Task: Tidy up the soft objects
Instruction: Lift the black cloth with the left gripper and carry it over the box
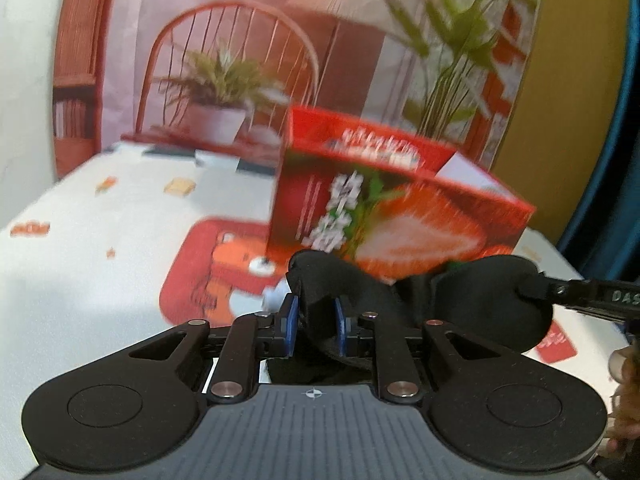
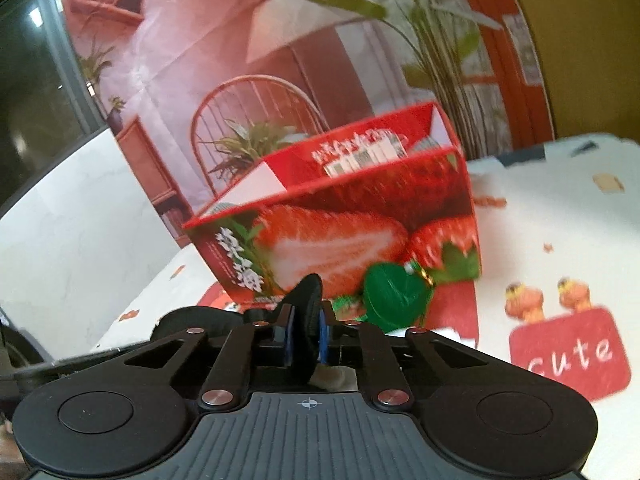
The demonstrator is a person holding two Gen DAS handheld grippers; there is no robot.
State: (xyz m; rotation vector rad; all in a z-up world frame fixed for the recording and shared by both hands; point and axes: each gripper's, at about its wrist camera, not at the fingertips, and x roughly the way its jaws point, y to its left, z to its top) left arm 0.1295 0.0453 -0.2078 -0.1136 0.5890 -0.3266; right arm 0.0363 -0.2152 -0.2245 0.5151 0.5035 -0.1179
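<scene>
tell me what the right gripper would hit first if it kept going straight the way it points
Most likely the strawberry box: its printed side wall stands directly ahead of the right gripper, which is shut on a black eye mask. The green ornament sits just right of that line. Depth is hard to judge.

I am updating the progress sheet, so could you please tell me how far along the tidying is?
Done: nothing soft can be seen inside the open strawberry box. In hand: the black eye mask is pinched at one end by the left claw and at the other by the right claw. Left: the mask and the green item in front of the box.
</scene>
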